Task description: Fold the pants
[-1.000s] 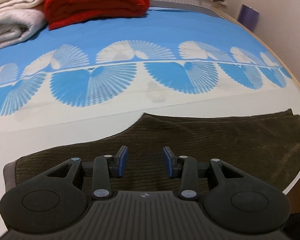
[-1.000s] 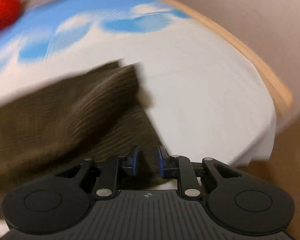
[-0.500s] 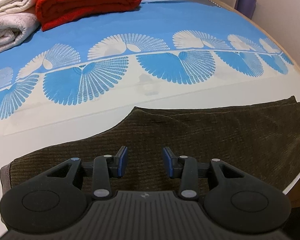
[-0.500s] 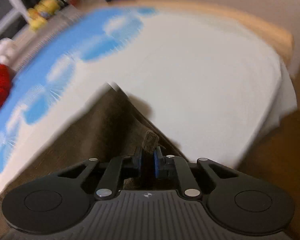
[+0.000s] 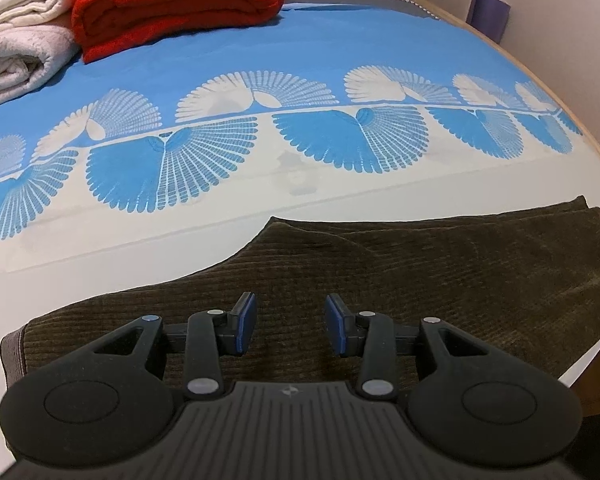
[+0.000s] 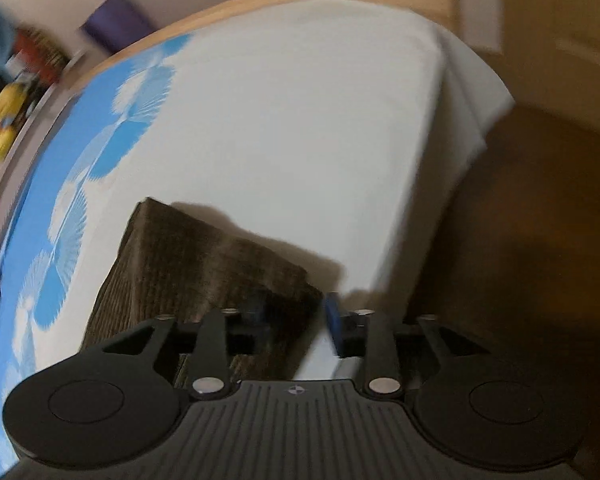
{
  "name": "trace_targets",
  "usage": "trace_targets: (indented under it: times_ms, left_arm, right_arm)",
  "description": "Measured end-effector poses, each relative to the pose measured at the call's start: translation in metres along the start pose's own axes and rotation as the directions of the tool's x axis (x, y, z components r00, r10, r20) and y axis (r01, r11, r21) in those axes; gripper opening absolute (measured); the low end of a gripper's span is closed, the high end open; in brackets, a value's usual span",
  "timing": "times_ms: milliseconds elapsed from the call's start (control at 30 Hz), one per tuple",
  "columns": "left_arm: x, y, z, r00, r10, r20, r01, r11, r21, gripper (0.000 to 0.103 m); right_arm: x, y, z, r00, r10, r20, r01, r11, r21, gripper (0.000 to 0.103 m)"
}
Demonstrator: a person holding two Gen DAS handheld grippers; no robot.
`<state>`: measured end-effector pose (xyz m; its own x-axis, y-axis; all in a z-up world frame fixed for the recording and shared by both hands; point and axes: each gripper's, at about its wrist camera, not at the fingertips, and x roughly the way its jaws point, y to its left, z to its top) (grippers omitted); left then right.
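The right gripper [image 6: 296,320], pinched on the hem a moment ago, is opening and letting go, so the brown pants [image 5: 380,280] lie flat along the bed's [image 5: 180,240] near edge (fold laid, I reckon) beneath the spread, empty left gripper [image 5: 290,322].

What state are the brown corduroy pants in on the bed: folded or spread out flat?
Folded, at least partly. The pants lie doubled: at their far right end one layer's edge sits over another, and the right wrist view shows stacked layers at that corner.
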<state>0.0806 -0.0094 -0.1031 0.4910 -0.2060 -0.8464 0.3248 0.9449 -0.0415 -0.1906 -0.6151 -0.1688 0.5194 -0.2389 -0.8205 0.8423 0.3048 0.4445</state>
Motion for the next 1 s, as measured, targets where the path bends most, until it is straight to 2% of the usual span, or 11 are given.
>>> trace_targets:
  times_ms: [200, 367, 400, 433, 533, 633, 733, 800, 867, 933, 1000]
  left_arm:
    - [-0.002, 0.001, -0.002, 1.0, -0.001, -0.001, 0.001, 1.0, 0.01, 0.043]
    - [-0.005, 0.01, -0.005, 1.0, 0.014, 0.0, -0.014, 1.0, 0.002, 0.043]
    - [-0.006, 0.012, -0.006, 1.0, 0.016, 0.002, -0.016, 1.0, -0.003, 0.043]
    - [-0.007, 0.015, -0.006, 1.0, 0.018, 0.004, -0.018, 1.0, -0.009, 0.043]
    - [-0.012, 0.024, -0.007, 1.0, 0.017, 0.015, -0.017, 0.999, -0.028, 0.043]
    - [-0.019, 0.035, -0.007, 0.999, 0.016, 0.032, -0.014, 0.998, -0.057, 0.043]
    - [-0.026, 0.049, -0.007, 0.999, 0.02, 0.049, -0.016, 0.996, -0.087, 0.043]
    - [-0.03, 0.059, -0.009, 0.998, 0.029, 0.053, -0.023, 0.995, -0.102, 0.043]
    - [-0.034, 0.069, -0.012, 0.998, 0.036, 0.058, -0.029, 0.993, -0.113, 0.043]
    - [-0.037, 0.078, -0.015, 0.997, 0.044, 0.06, -0.036, 0.991, -0.126, 0.043]
    - [-0.041, 0.089, -0.021, 0.997, 0.052, 0.061, -0.043, 0.989, -0.14, 0.043]
  right_arm:
    - [0.015, 0.001, -0.008, 0.994, 0.063, -0.085, -0.057, 0.996, 0.075, 0.045]
    - [0.022, -0.002, -0.005, 0.995, 0.072, -0.067, -0.061, 0.986, 0.156, 0.05]
    - [0.022, -0.001, -0.005, 0.996, 0.069, -0.058, -0.059, 0.985, 0.159, 0.044]
    - [0.022, 0.001, -0.005, 0.997, 0.063, -0.044, -0.055, 0.986, 0.159, 0.028]
    - [0.018, 0.01, -0.008, 0.999, 0.048, -0.008, -0.047, 0.987, 0.153, 0.014]
    - [-0.005, 0.046, -0.018, 0.994, 0.027, 0.11, -0.029, 0.999, 0.018, 0.012]
    - [-0.045, 0.099, -0.043, 0.96, 0.07, 0.27, -0.017, 0.982, -0.19, 0.012]
    - [-0.074, 0.142, -0.074, 0.92, 0.133, 0.368, 0.007, 0.935, -0.354, 0.012]
    - [-0.104, 0.188, -0.119, 0.874, 0.199, 0.444, 0.06, 0.861, -0.506, 0.012]
    - [-0.135, 0.229, -0.183, 0.816, 0.334, 0.472, 0.081, 0.743, -0.665, 0.012]
    - [-0.16, 0.259, -0.263, 0.763, 0.486, 0.426, 0.087, 0.576, -0.813, 0.012]
